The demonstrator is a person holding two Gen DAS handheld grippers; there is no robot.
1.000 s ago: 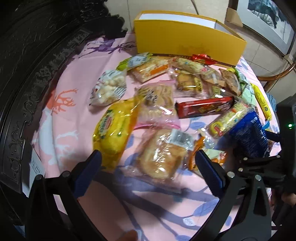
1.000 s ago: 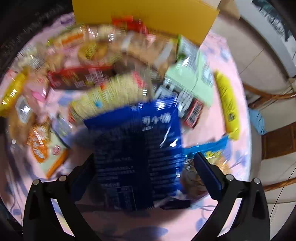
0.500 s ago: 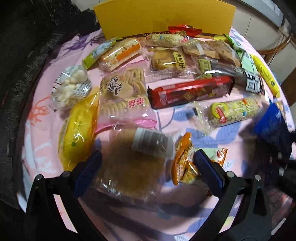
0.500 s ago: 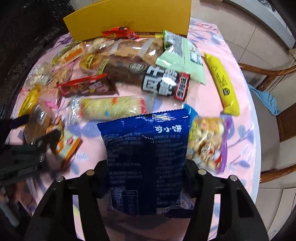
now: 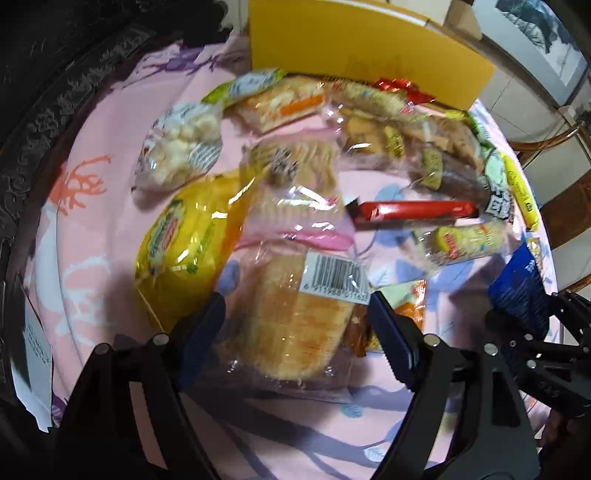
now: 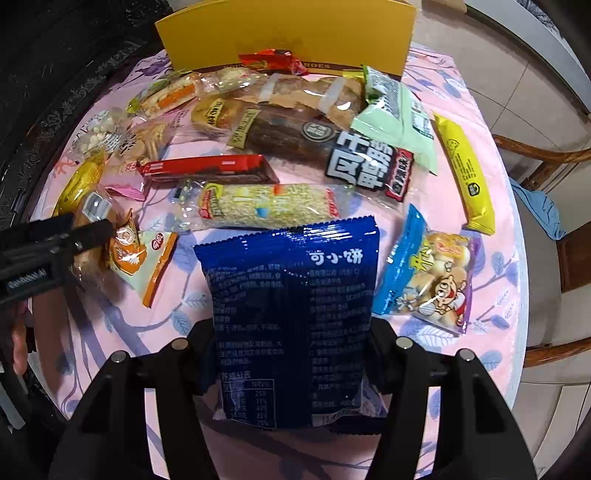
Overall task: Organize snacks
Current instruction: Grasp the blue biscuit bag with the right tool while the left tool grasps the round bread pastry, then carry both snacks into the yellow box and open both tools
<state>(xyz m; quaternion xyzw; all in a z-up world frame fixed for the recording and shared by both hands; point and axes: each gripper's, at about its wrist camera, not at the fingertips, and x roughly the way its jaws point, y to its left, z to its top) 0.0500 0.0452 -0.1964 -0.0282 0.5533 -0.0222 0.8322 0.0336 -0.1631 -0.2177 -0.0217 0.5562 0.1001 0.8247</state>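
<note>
My right gripper (image 6: 291,350) is clamped on the blue foil snack bag with white lettering (image 6: 291,314); its 2 black fingers (image 6: 201,354) press the bag's lower edges from both sides, and the bag stands up between them over the pink, leaf-printed tablecloth (image 6: 491,206). My left gripper (image 5: 295,325) has just been closing, and its jaws now sit partly open around the golden-brown bun in clear plastic wrap (image 5: 291,325). The dark blue pads (image 5: 201,332) lie right at the wrapper's 2 sides; through the blur I cannot tell whether they already squeeze it. The bun lies among the other snacks, touching the yellow plastic packet (image 5: 184,240) on its left and a small orange sachet (image 5: 410,314) on its right. The yellow cardboard box (image 6: 288,33) stands at the far edge of the table.
</note>
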